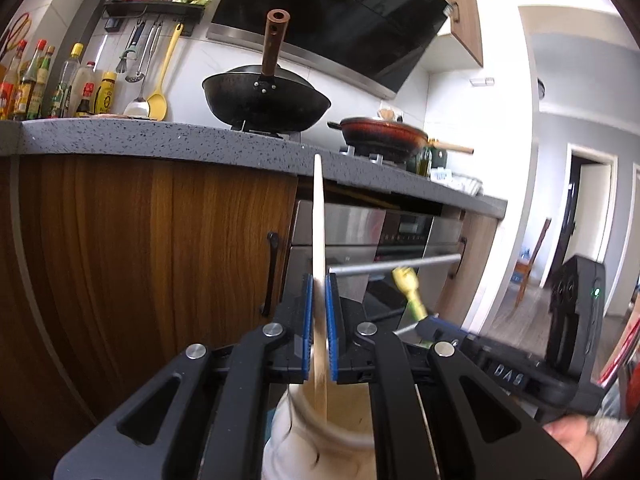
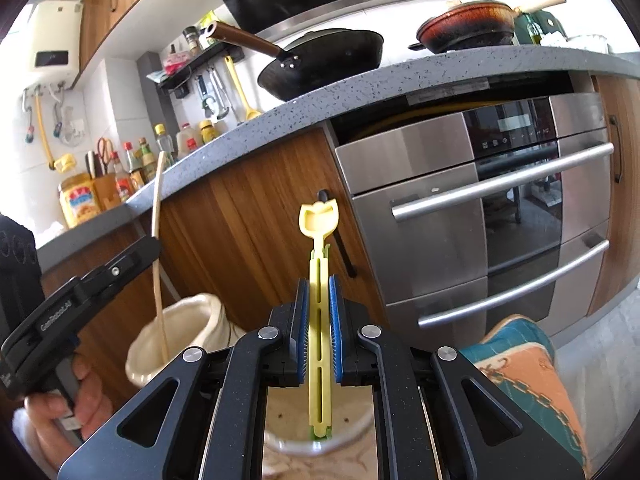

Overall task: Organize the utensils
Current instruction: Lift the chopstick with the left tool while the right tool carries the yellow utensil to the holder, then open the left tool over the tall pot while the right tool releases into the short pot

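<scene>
Left wrist view. Kitchen, seen from low down: grey speckled countertop (image 1: 160, 140) over wood-grain cabinet doors (image 1: 140, 260), a black wok (image 1: 266, 98) with a brown handle on the hob, a reddish pan (image 1: 382, 136) beside it, a dark range hood (image 1: 340, 20) above. Sauce bottles (image 1: 60, 84) lined along the white wall, ladles and a yellow spoon hanging under a small shelf. Stainless oven (image 1: 372, 240) below the counter; open doorway and wooden floor off to the right. Left gripper (image 1: 319, 312) clamped shut on a pale, flat wooden spatula (image 1: 319, 232), held upright between the blue pads, its thin edge facing the camera, its lower end down inside a cream ceramic jar (image 1: 320, 432) directly beneath the fingers. Right gripper (image 1: 432, 328) visible at the right, side-on, with a yellow-green utensil (image 1: 410, 292) sticking up from it.

Right wrist view. Same counter and oven (image 2: 480, 208) tilted across the frame, wok and reddish pan on top, white water heater (image 2: 52, 56) high on the left wall, a patterned teal-and-orange cloth (image 2: 528, 376) at lower right. Right gripper (image 2: 319, 320) closed tight on the yellow-green plastic utensil (image 2: 319, 280): slotted yellow shaft, cat-shaped head upward, green part behind, lower end dipping into a pale cup (image 2: 320, 432) on a light wooden surface (image 2: 320, 464). At left, the left gripper (image 2: 152, 244) in a hand (image 2: 60, 404), holding the thin spatula (image 2: 159, 264) whose foot stands in the cream jar (image 2: 184, 340) near the cup.
</scene>
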`<state>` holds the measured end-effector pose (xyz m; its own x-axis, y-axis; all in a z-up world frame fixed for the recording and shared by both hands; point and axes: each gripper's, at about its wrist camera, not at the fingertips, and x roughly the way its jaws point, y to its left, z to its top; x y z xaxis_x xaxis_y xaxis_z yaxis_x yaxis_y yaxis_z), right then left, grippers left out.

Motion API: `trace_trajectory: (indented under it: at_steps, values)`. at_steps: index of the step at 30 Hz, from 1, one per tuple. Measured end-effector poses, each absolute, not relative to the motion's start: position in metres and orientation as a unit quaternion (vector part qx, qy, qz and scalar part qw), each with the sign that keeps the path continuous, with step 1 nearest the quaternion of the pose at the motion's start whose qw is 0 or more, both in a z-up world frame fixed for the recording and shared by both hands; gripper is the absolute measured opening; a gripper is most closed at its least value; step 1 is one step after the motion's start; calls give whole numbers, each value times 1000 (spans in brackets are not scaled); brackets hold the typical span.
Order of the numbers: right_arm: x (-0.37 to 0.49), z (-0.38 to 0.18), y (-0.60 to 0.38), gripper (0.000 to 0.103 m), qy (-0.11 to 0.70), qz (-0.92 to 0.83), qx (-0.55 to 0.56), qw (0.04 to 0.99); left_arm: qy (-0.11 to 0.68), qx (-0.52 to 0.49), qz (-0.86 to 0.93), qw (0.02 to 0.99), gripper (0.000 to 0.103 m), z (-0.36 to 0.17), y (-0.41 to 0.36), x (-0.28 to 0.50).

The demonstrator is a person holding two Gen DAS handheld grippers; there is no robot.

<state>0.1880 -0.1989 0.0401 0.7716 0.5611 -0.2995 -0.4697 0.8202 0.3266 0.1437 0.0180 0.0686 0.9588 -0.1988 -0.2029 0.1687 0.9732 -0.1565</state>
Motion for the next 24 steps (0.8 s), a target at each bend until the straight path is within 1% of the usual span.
trace_trajectory:
  at_steps: [4,6,11,15,17,19,20,21,24]
  values:
    - [169,43,-202,11,184,277,96,938,117,-40,-82,989,6,66,14,126]
    - [161,43,-202,11,185,278,86,939,133,-29,-76,988,6,64,11,122]
    - [154,38,-206,11,208,271,82,936,155,-31,-72,985,6,58,12,116]
    - [153,35,-210,11,215,270,89,934,151,-29,-77,985,6,59,11,111]
    - [154,35,-210,11,217,268,88,934,149,-28,-78,985,10,59,10,110]
    - [155,33,-210,13,220,265,89,935,149,-29,-77,985,22,59,11,109]
    - [156,33,-211,17,220,265,90,934,148,-30,-76,986,25,59,11,108]
    - [156,33,-212,17,220,265,91,934,147,-32,-78,986,27,60,12,107]
    - [157,33,-212,17,218,262,90,936,144,-34,-75,986,29,60,14,105]
